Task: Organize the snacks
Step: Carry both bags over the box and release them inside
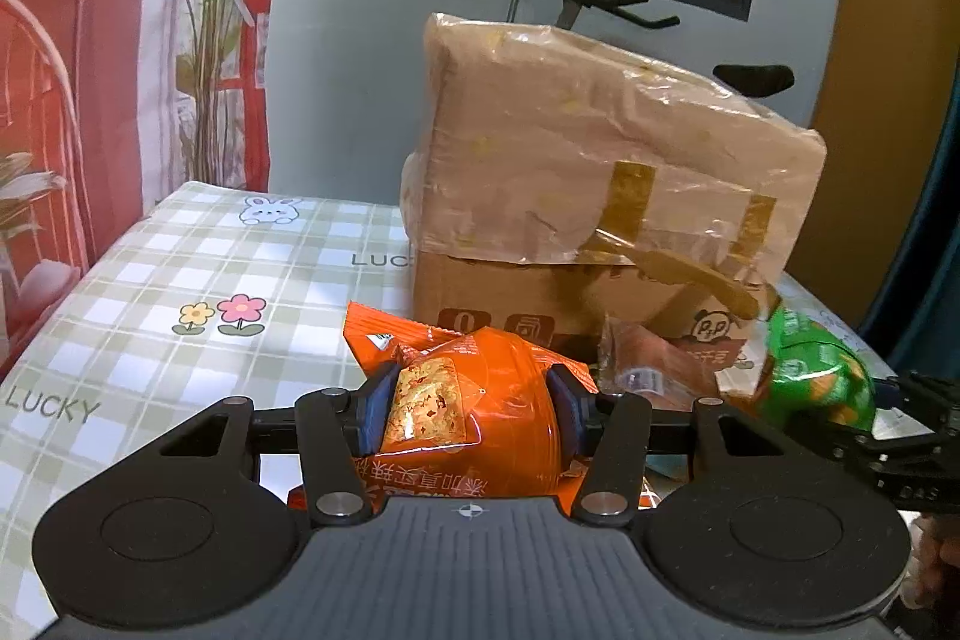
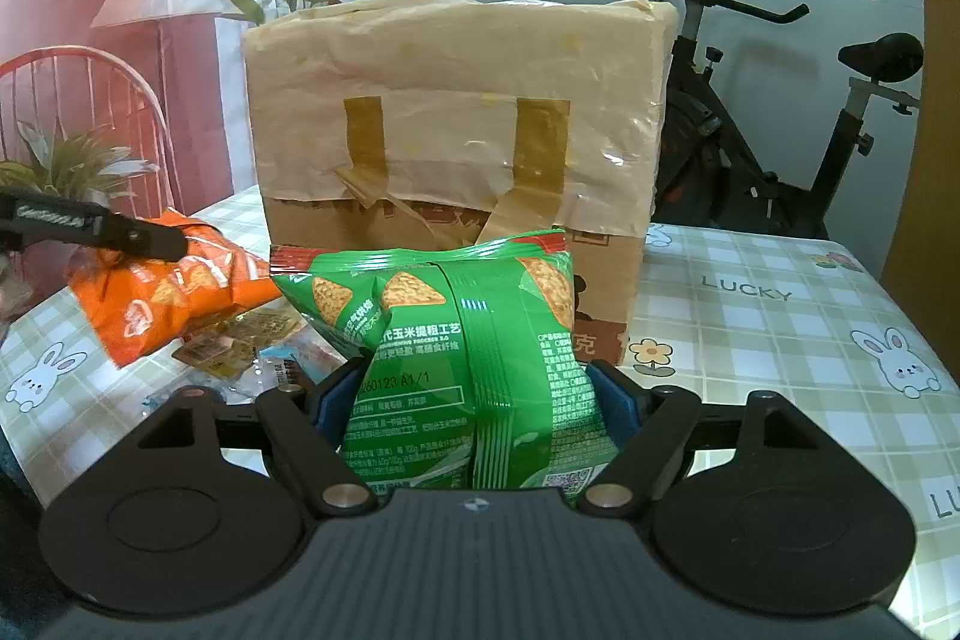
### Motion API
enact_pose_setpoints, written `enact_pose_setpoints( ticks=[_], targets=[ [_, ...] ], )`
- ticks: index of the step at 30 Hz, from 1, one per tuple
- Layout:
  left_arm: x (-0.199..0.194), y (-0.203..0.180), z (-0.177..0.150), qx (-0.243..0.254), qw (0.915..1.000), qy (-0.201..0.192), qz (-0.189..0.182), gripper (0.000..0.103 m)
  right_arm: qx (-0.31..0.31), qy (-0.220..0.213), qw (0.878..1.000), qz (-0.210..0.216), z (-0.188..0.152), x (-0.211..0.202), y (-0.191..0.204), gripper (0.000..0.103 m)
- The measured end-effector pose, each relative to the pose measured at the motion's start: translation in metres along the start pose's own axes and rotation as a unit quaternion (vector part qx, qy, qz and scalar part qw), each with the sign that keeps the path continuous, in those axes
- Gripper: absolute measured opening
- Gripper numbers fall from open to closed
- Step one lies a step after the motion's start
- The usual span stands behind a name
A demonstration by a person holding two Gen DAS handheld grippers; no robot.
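**Holding two snack bags before a taped box**

Ahead of both tools stands a taped cardboard box (image 2: 456, 148) on the "LUCKY" checked desk (image 2: 780, 316). Left tool (image 1: 474, 400) pinches an orange snack bag (image 1: 480, 400); right tool (image 2: 474, 400) pinches a green chip bag (image 2: 468, 340). Loose packets (image 2: 240, 340) remain unsorted.

We see an orange snack bag (image 1: 492, 418) with a golden chip picture, lower centre of the left wrist view. Green chip bag (image 2: 480, 370) with white print and a red top edge, centre of the right wrist view. Tan cardboard box (image 2: 456, 124), darker brown tape strips. Tablecloth (image 1: 198, 274): pale green-white check, white bunnies, pink and yellow flowers, grey "LUCKY". Red-pink curtain (image 1: 90, 40), upper left.
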State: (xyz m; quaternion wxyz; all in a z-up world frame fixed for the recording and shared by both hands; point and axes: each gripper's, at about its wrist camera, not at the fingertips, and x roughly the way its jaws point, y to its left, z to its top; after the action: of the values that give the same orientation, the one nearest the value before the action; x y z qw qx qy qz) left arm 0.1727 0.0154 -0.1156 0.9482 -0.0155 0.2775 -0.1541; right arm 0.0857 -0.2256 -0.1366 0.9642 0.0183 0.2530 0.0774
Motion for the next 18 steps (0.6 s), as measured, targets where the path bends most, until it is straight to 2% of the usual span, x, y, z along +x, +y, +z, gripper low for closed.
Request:
enact_pose_setpoints(
  ticks=[9, 18],
  targets=[
    [-0.024, -0.008, -0.002, -0.010, 0.9996, -0.023, -0.009, 0.055, -0.007, -0.014, 1.000, 0.010, 0.004, -0.015, 0.000, 0.079],
    [-0.058, -0.017, 0.027, -0.009, 0.9968, -0.078, -0.017, 0.055, -0.010, -0.049, 0.999, 0.019, 0.028, -0.047, 0.004, 0.079]
  ],
)
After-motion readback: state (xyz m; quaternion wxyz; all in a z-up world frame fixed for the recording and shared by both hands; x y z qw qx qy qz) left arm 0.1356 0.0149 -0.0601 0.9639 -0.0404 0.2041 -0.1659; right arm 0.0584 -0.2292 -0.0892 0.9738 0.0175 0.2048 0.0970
